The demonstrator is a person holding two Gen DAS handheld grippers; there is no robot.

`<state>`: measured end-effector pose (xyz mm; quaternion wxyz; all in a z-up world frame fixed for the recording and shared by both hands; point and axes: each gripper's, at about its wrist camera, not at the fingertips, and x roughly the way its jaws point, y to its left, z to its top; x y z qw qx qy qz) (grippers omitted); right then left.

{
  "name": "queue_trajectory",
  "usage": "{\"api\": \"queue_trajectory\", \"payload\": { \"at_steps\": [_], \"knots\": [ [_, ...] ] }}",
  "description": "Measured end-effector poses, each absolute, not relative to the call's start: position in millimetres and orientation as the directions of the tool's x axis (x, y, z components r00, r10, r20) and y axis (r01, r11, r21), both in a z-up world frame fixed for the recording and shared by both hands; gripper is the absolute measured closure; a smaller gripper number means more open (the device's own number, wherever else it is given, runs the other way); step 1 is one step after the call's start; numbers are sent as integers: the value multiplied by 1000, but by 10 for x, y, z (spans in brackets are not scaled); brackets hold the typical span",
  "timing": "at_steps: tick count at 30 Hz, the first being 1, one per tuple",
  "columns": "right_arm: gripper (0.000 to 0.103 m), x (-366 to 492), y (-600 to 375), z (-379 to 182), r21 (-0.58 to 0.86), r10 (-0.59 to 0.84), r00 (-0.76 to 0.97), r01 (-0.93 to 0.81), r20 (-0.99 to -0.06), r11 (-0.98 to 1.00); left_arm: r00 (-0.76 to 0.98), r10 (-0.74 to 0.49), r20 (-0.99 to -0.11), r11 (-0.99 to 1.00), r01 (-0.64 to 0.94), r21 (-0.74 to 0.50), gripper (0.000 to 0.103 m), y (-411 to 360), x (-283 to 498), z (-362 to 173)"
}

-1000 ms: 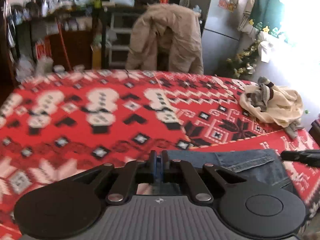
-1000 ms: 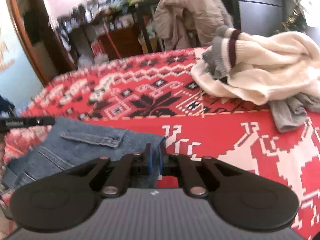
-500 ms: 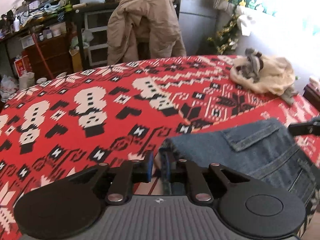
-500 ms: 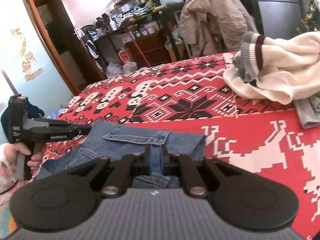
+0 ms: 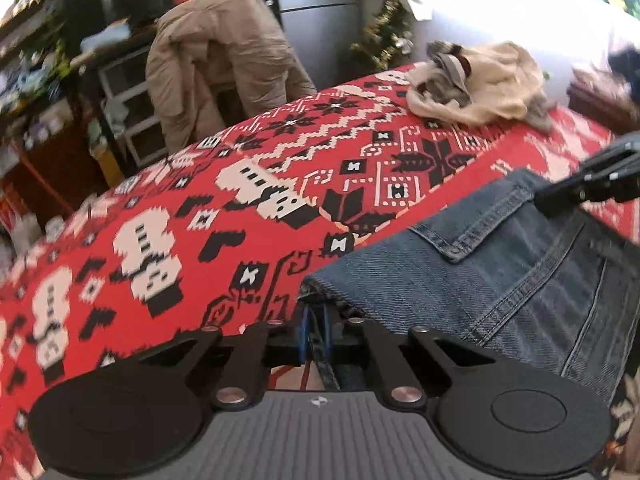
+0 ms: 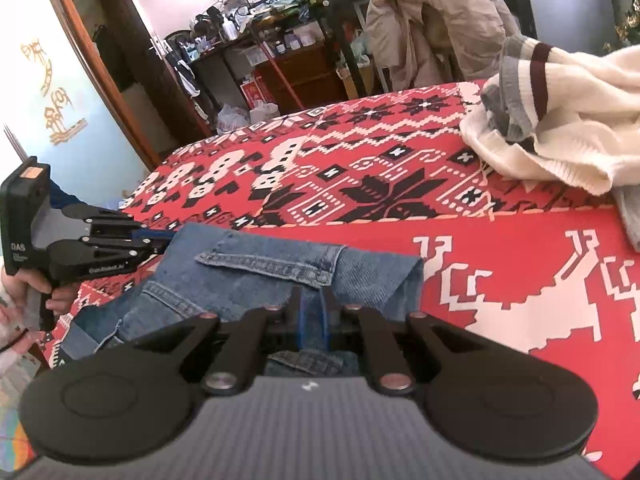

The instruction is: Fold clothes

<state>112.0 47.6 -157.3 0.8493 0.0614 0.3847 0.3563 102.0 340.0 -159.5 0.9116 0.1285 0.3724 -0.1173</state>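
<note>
Denim has come further onto the red patterned bed cover [image 5: 248, 184] than a second ago: the blue denim jeans [image 5: 520, 280] now spread wider toward 12 o'clock, so I judge a carrying stroke is under way. Left claw [image 5: 316, 332] and right claw [image 6: 312, 320] are each clamped on a jeans edge. The held edge runs from 9 to 3 o'clock, and the cream knitted sweater [image 6: 568, 120] lies well apart at 2 o'clock.

Blue denim jeans [image 6: 280, 276] on a red, white and black snowflake-patterned blanket [image 6: 400, 184]; cream sweater [image 6: 568, 128], grey and maroon-striped cuff; tan jacket [image 5: 224, 56]; black grippers.
</note>
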Motion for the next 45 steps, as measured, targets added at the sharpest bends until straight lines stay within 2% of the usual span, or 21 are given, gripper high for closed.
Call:
{"api": "queue_trajectory", "payload": {
  "at_steps": [2, 3, 6, 8, 9, 10, 11, 12, 13, 15, 24, 27, 33, 37, 42, 45],
  "knots": [
    [93, 1130, 479, -1590, 381, 655, 446, -559, -610, 736, 713, -99, -694, 945, 287, 159, 92, 3401, 1021, -1595],
    [93, 1129, 485, -1596, 379, 655, 443, -563, -612, 734, 726, -85, -683, 948, 269, 169, 85, 3401, 1012, -1597],
    [93, 1122, 495, -1606, 372, 656, 435, -573, -617, 730, 751, -46, -658, 964, 207, 169, 80, 3412, 1003, -1618],
    [93, 1120, 495, -1611, 369, 657, 428, -580, -620, 726, 764, 0, -645, 971, 154, 183, 69, 3417, 1003, -1627],
    [93, 1121, 493, -1614, 369, 658, 424, -583, -622, 724, 769, 31, -639, 975, 118, 190, 68, 3424, 1007, -1628],
    [94, 1121, 492, -1615, 366, 658, 421, -587, -624, 722, 767, 53, -639, 980, 83, 181, 68, 3443, 1014, -1623],
    [95, 1123, 492, -1617, 363, 657, 419, -589, -626, 722, 765, 47, -642, 981, 85, 174, 72, 3451, 1009, -1617],
    [95, 1124, 492, -1618, 361, 657, 418, -592, -628, 721, 763, 42, -645, 982, 87, 167, 96, 3460, 1004, -1611],
    [96, 1126, 492, -1619, 358, 656, 416, -594, -630, 720, 761, 36, -647, 983, 89, 160, 101, 3468, 999, -1605],
    [96, 1128, 490, -1623, 358, 655, 415, -593, -632, 721, 758, 25, -652, 985, 93, 146, 96, 3484, 988, -1592],
    [96, 1140, 479, -1630, 370, 654, 419, -579, -629, 727, 739, -27, -673, 991, 109, 80, 96, 3558, 941, -1538],
    [96, 1143, 473, -1630, 374, 657, 419, -578, -627, 725, 732, -29, -681, 983, 144, 113, 95, 3468, 964, -1586],
    [96, 1146, 469, -1631, 374, 661, 411, -585, -628, 720, 717, -81, -692, 979, 188, 81, 99, 3445, 1057, -1555],
    [97, 1153, 463, -1637, 380, 666, 405, -588, -627, 714, 693, -118, -711, 967, 244, 77, 97, 3483, 1076, -1545],
    [97, 1158, 464, -1643, 382, 668, 402, -589, -626, 712, 678, -81, -731, 913, 344, 218, 97, 3319, 1085, -1544],
    [97, 1162, 462, -1642, 383, 668, 401, -589, -626, 712, 695, -49, -718, 881, 369, 297, 90, 3270, 1076, -1555]
  ]
}}
